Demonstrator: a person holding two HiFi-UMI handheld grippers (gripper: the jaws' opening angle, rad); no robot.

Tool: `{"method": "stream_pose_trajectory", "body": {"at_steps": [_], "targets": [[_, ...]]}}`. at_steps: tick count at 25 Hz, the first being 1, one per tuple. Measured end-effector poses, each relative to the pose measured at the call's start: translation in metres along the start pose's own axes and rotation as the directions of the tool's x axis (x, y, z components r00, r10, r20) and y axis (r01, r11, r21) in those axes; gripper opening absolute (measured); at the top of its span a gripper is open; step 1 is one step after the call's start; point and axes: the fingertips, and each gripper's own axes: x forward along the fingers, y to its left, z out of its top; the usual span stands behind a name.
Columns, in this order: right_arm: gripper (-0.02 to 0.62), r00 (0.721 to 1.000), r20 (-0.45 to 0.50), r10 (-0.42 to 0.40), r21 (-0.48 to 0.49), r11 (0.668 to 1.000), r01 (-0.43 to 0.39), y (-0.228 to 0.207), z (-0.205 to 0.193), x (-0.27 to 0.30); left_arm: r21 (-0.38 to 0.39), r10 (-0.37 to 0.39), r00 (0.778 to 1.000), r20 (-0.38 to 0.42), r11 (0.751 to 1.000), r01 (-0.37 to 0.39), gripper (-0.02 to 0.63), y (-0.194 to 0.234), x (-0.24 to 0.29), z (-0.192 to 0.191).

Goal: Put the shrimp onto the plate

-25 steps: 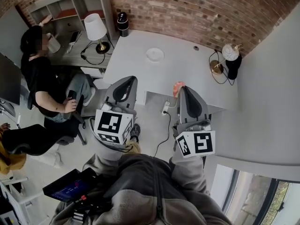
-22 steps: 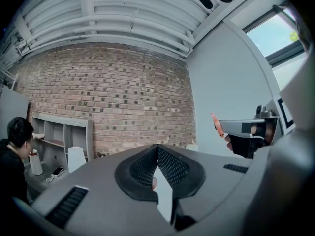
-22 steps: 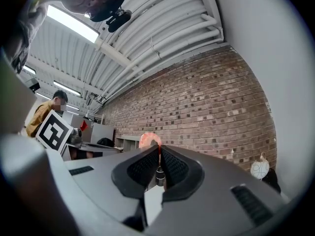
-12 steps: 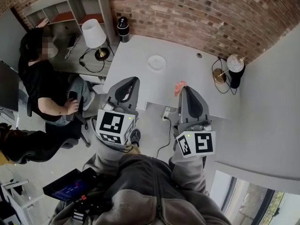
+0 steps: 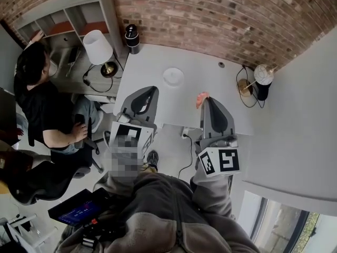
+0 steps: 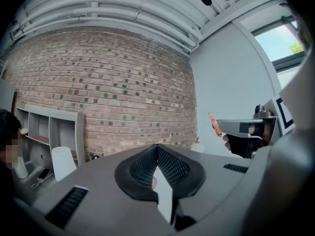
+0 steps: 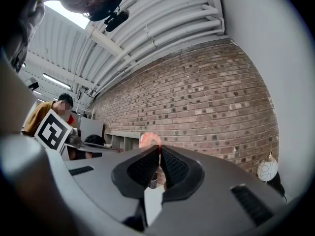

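Shrimp (image 5: 200,98) pinched between the jaw tips of the right gripper (image 5: 204,99), held above the white worktop (image 5: 210,73) just inside its near edge. Plate (image 5: 173,77) lies ahead and left of these jaws, bare worktop between. Left gripper (image 5: 146,89): jaws pressed together, empty, plate ahead to their right.

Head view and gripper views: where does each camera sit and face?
Head view: on the person's head, looking down at table, plate, left tool, right tool, jacket.
Left gripper view: on left tool, facing brick wall; own shut jaws show.
Right gripper view: on right tool, facing that wall; jaws shut on shrimp.
Shared: shrimp, in all three.
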Motion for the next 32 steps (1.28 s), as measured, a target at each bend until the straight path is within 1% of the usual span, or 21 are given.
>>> {"method": "stream_pose_trajectory", "body": {"at_steps": [5, 10, 17, 22, 27, 32], "targets": [[0.011, 1.0, -0.012, -0.011, -0.013, 1.0, 0.011, 0.001, 0.0, 0.028, -0.011, -0.013, 1.0, 0.002, 1.0, 0.013, 0.005, 0.024, 0.018, 0.003], [0.011, 0.999, -0.04, -0.015, -0.021, 1.0, 0.014, 0.006, -0.004, 0.049, -0.038, -0.023, 1.0, -0.014, 0.999, 0.022, 0.005, 0.044, 0.031, -0.002], [0.011, 0.997, -0.07, -0.032, -0.032, 0.999, 0.03, 0.006, -0.013, 0.059, -0.058, -0.05, 0.999, -0.022, 0.997, 0.049, 0.005, 0.049, 0.042, -0.008], [0.011, 0.996, -0.085, -0.032, -0.035, 0.999, 0.029, 0.001, -0.015, 0.058, -0.077, -0.052, 0.998, -0.03, 0.996, 0.05, 0.005, 0.047, 0.047, -0.013], [0.011, 0.994, -0.106, -0.016, -0.017, 1.0, 0.014, -0.008, -0.026, 0.059, -0.087, -0.038, 0.998, -0.048, 0.996, 0.034, 0.005, 0.041, 0.054, -0.021], [0.011, 0.995, -0.097, 0.024, 0.008, 1.0, -0.024, -0.025, -0.032, 0.065, -0.075, 0.017, 0.998, -0.058, 0.997, -0.021, 0.005, 0.039, 0.063, -0.023]]}}
